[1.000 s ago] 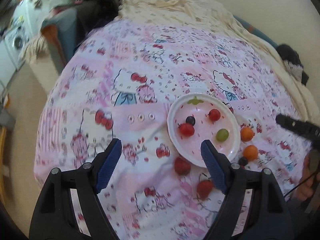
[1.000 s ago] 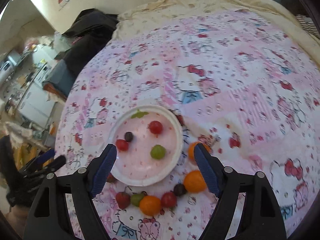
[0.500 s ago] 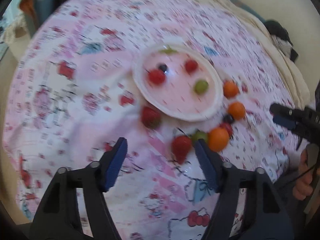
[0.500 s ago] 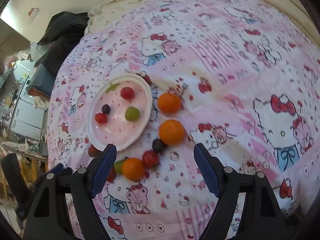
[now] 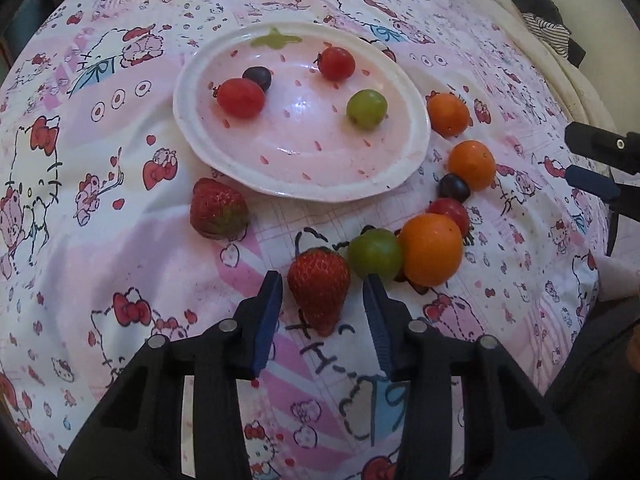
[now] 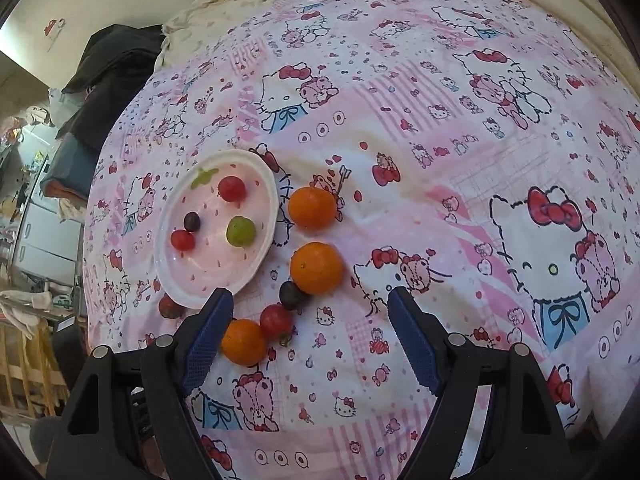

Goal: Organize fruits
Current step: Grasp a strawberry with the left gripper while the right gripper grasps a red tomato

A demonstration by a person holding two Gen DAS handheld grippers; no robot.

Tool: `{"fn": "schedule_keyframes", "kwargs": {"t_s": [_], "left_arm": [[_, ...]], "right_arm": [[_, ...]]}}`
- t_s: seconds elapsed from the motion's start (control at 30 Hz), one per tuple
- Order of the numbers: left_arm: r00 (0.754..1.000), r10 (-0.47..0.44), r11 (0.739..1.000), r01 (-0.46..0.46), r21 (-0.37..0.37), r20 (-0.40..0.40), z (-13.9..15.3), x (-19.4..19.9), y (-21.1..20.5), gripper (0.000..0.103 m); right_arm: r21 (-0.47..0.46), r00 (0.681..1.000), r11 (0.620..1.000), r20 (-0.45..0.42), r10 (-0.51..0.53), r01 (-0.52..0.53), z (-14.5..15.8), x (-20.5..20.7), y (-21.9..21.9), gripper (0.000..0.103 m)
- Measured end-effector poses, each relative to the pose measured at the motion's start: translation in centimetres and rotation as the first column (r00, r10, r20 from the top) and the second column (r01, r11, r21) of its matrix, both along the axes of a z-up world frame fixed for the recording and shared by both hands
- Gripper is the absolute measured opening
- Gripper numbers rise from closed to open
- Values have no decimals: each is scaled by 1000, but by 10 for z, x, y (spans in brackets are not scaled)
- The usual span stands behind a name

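A white and pink bowl lies on the patterned sheet and holds two red tomatoes, a dark grape and a green grape. My left gripper is open, its jaws on either side of a strawberry and apart from it. A second strawberry lies left of it. A green grape, three oranges, a red tomato and a dark grape curve round the bowl. My right gripper is open and empty above the nearer oranges.
The pink cartoon bedsheet covers a bed with a cream blanket at its far edge. Dark clothes lie at the bed's left end. The right gripper's tip shows in the left wrist view.
My left gripper has dropped toward the bed and closed in around the near strawberry, its jaws narrower. My right gripper has swung right, with the bowl now at its left.
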State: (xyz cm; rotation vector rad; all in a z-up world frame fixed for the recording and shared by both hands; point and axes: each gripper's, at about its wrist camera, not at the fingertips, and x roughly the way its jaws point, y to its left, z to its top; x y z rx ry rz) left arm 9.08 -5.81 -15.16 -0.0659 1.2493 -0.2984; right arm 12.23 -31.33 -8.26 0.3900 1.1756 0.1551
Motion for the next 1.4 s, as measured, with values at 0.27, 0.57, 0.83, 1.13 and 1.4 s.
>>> {"fn": "schedule_keyframes", "kwargs": {"t_s": [0.27,0.57,0.83,1.13,1.4], "left_arm": [[999,-34,999,34,12,-6,-6,3,-5,30],[1000,1,999,-1,34,22,13,-2,0,26],[977,202,978,-197,-72,74,89,-31,54,27],[964,259,966,-259,-6,66,73,-24,79,26],[954,297,954,-295,-54,46,75,-22,83,27]], "right_arm": [[-18,1000,1000,-8,21,-21,-3,6,6,82],[3,999,1000,-48,-8,8,-14,6,-4,82],[292,982,954,-186,-8,63,-45,11,-12,64],[211,961,978,-270,59,-1,-72,24,37,39],[151,948,989,-315,48,0,-92,31,45,37]]}}
